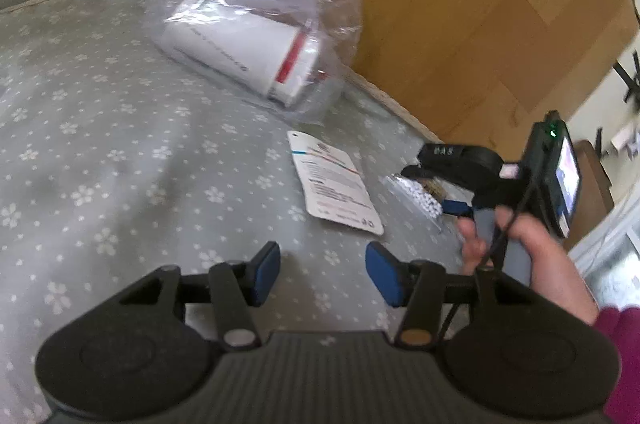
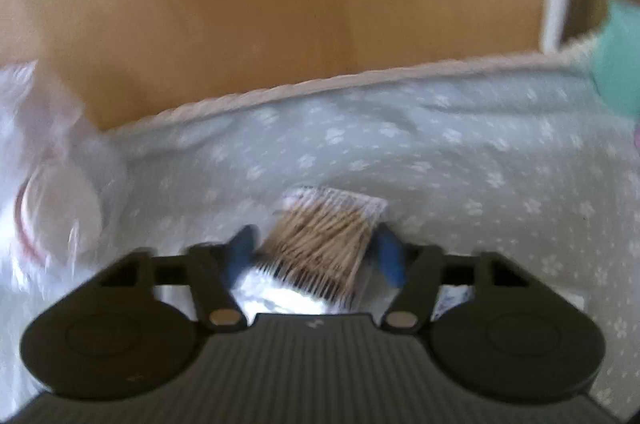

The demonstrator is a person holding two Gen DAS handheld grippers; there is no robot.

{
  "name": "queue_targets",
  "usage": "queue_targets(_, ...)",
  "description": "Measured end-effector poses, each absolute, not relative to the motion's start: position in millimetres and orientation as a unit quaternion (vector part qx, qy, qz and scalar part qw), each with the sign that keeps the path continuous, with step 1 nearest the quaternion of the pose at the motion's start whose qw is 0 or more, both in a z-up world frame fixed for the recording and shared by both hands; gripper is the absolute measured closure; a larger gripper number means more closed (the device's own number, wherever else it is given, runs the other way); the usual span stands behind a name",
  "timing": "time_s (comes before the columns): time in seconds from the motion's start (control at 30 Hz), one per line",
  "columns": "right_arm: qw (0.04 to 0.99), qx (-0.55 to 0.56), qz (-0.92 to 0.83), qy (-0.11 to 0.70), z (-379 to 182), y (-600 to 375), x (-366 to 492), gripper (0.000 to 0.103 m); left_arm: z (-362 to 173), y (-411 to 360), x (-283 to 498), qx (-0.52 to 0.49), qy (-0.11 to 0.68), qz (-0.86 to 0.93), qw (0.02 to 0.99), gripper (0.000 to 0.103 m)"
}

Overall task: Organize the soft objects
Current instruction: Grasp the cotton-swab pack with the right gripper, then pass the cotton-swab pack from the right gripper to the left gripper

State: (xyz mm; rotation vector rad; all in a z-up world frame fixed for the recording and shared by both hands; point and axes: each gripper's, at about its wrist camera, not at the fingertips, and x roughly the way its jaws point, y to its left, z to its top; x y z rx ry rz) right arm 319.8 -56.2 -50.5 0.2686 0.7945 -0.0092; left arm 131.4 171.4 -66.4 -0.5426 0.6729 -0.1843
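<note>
1. Left wrist view: the left gripper [image 1: 323, 274] hangs over a grey-green cloth with white flowers [image 1: 120, 144], its blue pads parted with only cloth between them, gripping nothing; ahead lies a clear plastic bag [image 1: 280, 4] with a white roll banded in red [image 1: 244, 60] inside, near the cloth's far trimmed edge; nearer, a printed white card [image 1: 334, 182] lies flat on the cloth; to the right of the card, the right gripper [image 1: 430, 192] is held by a hand [image 1: 516, 236] with a magenta sleeve [image 1: 620, 344] behind it; its tips are at a small clear packet of cotton swabs [image 1: 416, 194], white tips showing; wood floor [image 1: 480, 4] lies beyond the cloth.

2. Right wrist view: blurred; the right gripper [image 2: 316, 250] has the swab packet [image 2: 320, 240] between its blue fingers [image 2: 390, 256], the wooden sticks spanning nearly the whole gap; whether the pads press on it I cannot tell; the packet is low over the flowered cloth [image 2: 440, 152]; the plastic bag [image 2: 52, 164] sits at the left edge; a teal object [image 2: 618, 72] is at the right edge; the floor [image 2: 260, 4] fills the top.
</note>
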Motion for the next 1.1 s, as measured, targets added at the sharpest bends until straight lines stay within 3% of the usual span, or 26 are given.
queue_targets(0.1, 0.907, 0.146, 0.026, 0.395, -44, -61, 300, 0.051, -67, 175, 132, -0.270, 0.327, -0.086, 0.902, 0.055)
queue_targets(0.27, 0.883, 0.145, 0.090, 0.436, -31, -74, 235, 0.051, -68, 178, 132, -0.271, 0.323, -0.083, 0.903, 0.055)
queue_targets(0.47, 0.851, 0.144, 0.167, 0.477, -20, -113, 111, 0.050, -67, 160, 128, -0.218, 0.318, -0.108, 0.917, 0.046)
queue_targets(0.5, 0.859, 0.133, 0.170, 0.465, -19, -122, 83, 0.048, -66, 153, 126, -0.202, 0.318, -0.119, 0.919, 0.046)
queue_targets(0.6, 0.889, 0.123, 0.171, 0.407, -19, -142, 18, 0.020, -63, 134, 117, -0.156, 0.324, -0.152, 0.921, 0.046)
queue_targets(0.63, 0.897, 0.127, 0.175, 0.386, -22, -150, -3, 0.019, -59, 130, 110, -0.152, 0.327, -0.166, 0.918, 0.046)
queue_targets(0.8, 0.927, 0.064, 0.191, 0.317, -38, -134, -52, 0.019, -50, 113, 60, -0.169, 0.346, -0.254, 0.887, 0.043)
queue_targets(0.9, 0.935, -0.021, 0.192, 0.297, -47, -107, -53, 0.019, -48, 92, 44, -0.155, 0.363, -0.278, 0.876, 0.042)
queue_targets(1.0, 0.937, -0.034, 0.195, 0.287, -53, -110, -40, 0.021, -49, 72, 35, -0.134, 0.373, -0.286, 0.872, 0.041)
queue_targets(1.1, 0.934, -0.012, 0.195, 0.300, -57, -120, -25, 0.037, -54, 55, 31, -0.124, 0.387, -0.285, 0.868, 0.046)
